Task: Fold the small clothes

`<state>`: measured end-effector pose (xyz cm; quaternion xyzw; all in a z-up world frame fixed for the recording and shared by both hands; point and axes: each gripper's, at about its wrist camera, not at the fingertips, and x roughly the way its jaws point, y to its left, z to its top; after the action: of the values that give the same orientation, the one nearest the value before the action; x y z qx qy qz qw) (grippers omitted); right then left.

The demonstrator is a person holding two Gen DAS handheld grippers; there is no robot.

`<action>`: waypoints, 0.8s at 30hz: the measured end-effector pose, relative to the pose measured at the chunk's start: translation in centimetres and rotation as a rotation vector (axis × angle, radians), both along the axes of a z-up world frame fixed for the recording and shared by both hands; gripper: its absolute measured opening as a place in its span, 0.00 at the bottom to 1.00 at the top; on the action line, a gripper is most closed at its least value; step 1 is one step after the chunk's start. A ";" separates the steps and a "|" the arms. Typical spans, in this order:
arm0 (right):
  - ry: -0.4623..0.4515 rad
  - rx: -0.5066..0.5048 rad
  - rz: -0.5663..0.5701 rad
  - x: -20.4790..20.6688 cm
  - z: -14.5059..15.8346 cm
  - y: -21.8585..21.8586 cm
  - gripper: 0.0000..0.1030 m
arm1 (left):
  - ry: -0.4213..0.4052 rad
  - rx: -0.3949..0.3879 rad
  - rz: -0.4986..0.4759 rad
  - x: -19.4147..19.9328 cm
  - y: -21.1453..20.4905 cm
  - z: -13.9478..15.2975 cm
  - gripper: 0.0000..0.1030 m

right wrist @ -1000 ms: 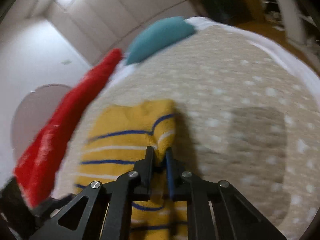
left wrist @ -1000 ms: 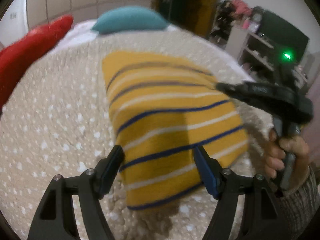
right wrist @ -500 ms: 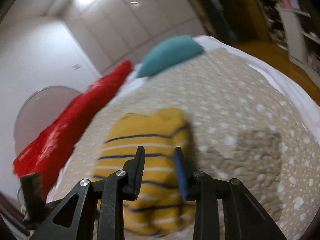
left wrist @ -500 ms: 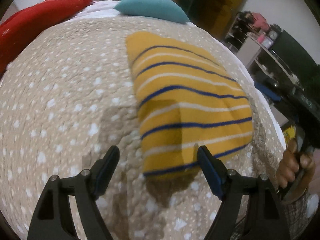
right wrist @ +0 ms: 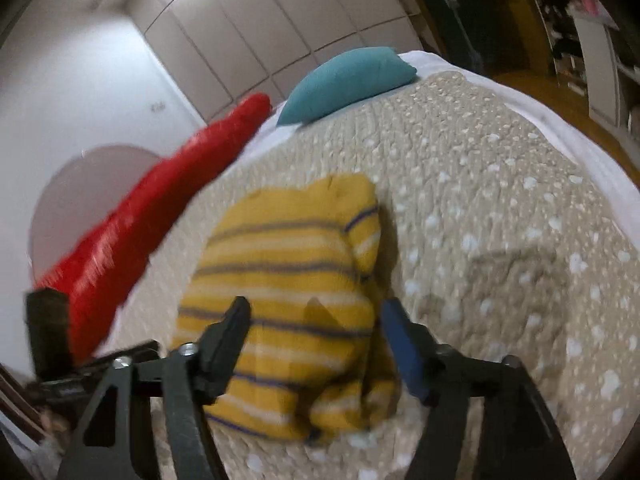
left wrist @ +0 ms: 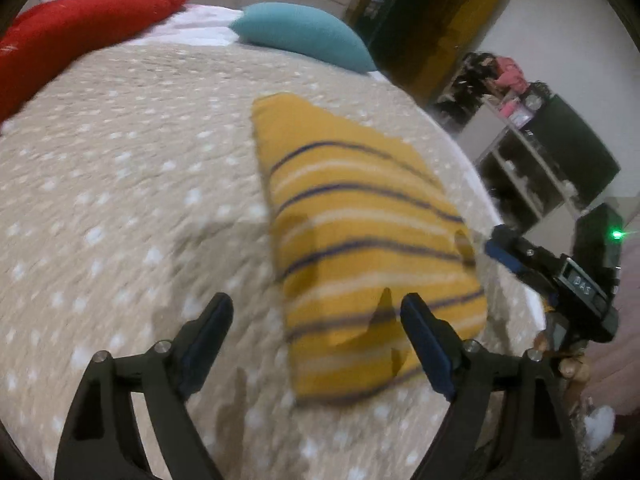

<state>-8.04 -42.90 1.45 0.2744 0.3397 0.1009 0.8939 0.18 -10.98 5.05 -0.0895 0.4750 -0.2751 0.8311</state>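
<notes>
While both tools stood wide and empty, the folded yellow striped garment lay flat on the bed.

Left tool had its jaws opening over the near edge of the garment, the right-hand finger above the cloth and the other above the beige dotted bedspread, neither pressing on it. Right tool also had its jaws opening, garment seen between and beyond the fingers but not gripped (frames blurred, so contact at the tips was hard to judge). Seen from the left wrist, the right tool sat just beside the garment's right edge, held in a hand. Red cushion and teal pillow lay at the far end of the bed, well apart from the garment.
</notes>
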 end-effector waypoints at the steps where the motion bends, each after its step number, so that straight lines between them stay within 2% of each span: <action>1: 0.020 0.009 0.006 1.0 -0.2 -0.4 0.75 | 0.015 -0.016 -0.012 0.8 -0.4 -0.3 0.84; 4: 0.107 0.080 0.016 5.5 -3.1 -1.5 0.75 | 0.110 -0.087 -0.041 4.0 -1.9 -2.4 0.84; 6: 0.130 0.152 0.055 7.4 -4.7 -1.3 0.75 | 0.187 -0.145 -0.076 5.5 -2.9 -4.4 0.84; 8: 0.133 0.258 0.105 9.0 -5.9 -0.5 0.70 | 0.195 -0.167 -0.078 5.6 -3.5 -5.1 0.85; 9: 0.138 0.291 0.114 9.6 -6.1 -0.2 0.60 | 0.192 -0.170 -0.086 5.6 -3.7 -4.8 0.82; 10: 0.143 0.326 0.124 10.0 -6.1 0.0 0.49 | 0.199 -0.180 -0.087 5.7 -3.5 -4.5 0.71; 11: 0.139 0.336 0.124 10.4 -5.4 0.4 0.48 | 0.205 -0.195 -0.081 5.9 -3.2 -3.9 0.61; 13: 0.074 0.311 0.147 10.4 -2.9 1.1 0.40 | 0.185 -0.214 -0.084 6.2 -2.5 -2.0 0.52; 15: 0.011 0.303 0.165 10.2 -0.8 1.6 0.39 | 0.129 -0.199 -0.084 6.5 -2.2 0.3 0.51; 16: -0.015 0.284 0.163 10.2 0.1 1.8 0.40 | 0.112 -0.187 -0.082 6.7 -2.3 1.1 0.53; 17: -0.034 0.243 0.149 10.3 0.7 2.1 0.42 | 0.105 -0.170 -0.074 6.9 -2.3 1.6 0.58; 18: -0.028 0.206 0.132 10.6 0.7 2.4 0.48 | 0.097 -0.131 -0.037 7.1 -2.3 1.7 0.62; 19: -0.005 0.159 0.113 10.9 0.2 2.6 0.55 | 0.088 -0.098 -0.009 7.1 -2.1 1.3 0.70; 21: 0.089 0.012 0.048 11.4 -1.6 2.9 0.57 | 0.077 0.031 0.059 7.1 -2.0 -0.7 0.72; 22: 0.123 -0.026 0.028 11.4 -2.4 3.0 0.62 | 0.104 0.084 0.076 7.1 -1.8 -2.1 0.73; 23: 0.118 0.008 0.030 10.9 -2.9 2.6 0.66 | 0.139 0.074 0.083 6.9 -1.1 -3.4 0.74; 24: 0.112 0.038 0.014 10.2 -2.9 2.1 0.66 | 0.174 -0.014 0.090 6.3 0.1 -4.2 0.75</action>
<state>2.20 -40.79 -1.46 0.2943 0.3889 0.0981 0.8675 6.52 -10.89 0.89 -0.1400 0.5391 -0.2319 0.7975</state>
